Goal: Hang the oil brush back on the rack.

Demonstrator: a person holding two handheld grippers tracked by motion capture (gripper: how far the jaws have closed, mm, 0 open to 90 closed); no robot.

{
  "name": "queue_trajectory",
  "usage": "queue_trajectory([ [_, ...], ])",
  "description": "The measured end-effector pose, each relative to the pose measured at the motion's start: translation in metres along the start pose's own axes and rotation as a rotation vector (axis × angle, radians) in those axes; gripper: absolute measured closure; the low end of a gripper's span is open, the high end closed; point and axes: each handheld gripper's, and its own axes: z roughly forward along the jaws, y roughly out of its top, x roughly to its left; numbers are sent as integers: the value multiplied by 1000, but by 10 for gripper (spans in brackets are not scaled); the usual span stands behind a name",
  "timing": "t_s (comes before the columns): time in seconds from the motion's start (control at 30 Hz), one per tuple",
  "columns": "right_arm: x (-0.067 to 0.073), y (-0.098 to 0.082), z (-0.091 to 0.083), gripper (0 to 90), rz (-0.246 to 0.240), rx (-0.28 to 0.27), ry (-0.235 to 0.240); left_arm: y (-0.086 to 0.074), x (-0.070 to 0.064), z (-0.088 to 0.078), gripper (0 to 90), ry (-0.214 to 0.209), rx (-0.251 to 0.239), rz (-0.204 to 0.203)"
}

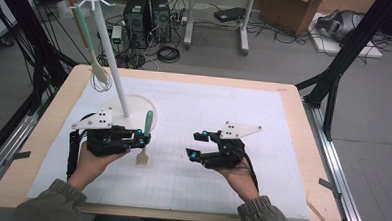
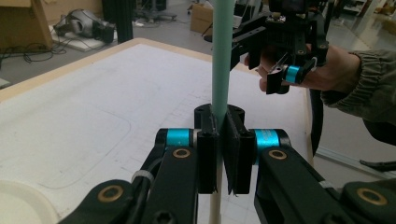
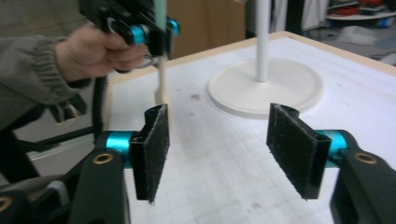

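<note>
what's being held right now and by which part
The left gripper is shut on a green-handled spatula, clamping the handle where green meets the pale lower part. The right gripper is open, holding nothing.

On the worktop [image 1: 283,124], the rack's base [image 1: 133,115] sits left of centre, its pole rising toward the upper left. Below it, the left tongs [image 1: 141,138] grip a spatula [image 1: 143,146]. The right tongs [image 1: 198,144] hover right of centre, well apart.
</note>
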Motion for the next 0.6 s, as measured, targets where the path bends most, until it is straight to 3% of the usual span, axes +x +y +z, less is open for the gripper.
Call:
queue_trajectory([
  [0.2,-4,-8,-9,339,-3,6,-47,3,4,-5,841,21,-20,-5],
  [0.6,-16,-33,-30,283,50,18,-120,15,14,-18,841,59,-51,-8],
])
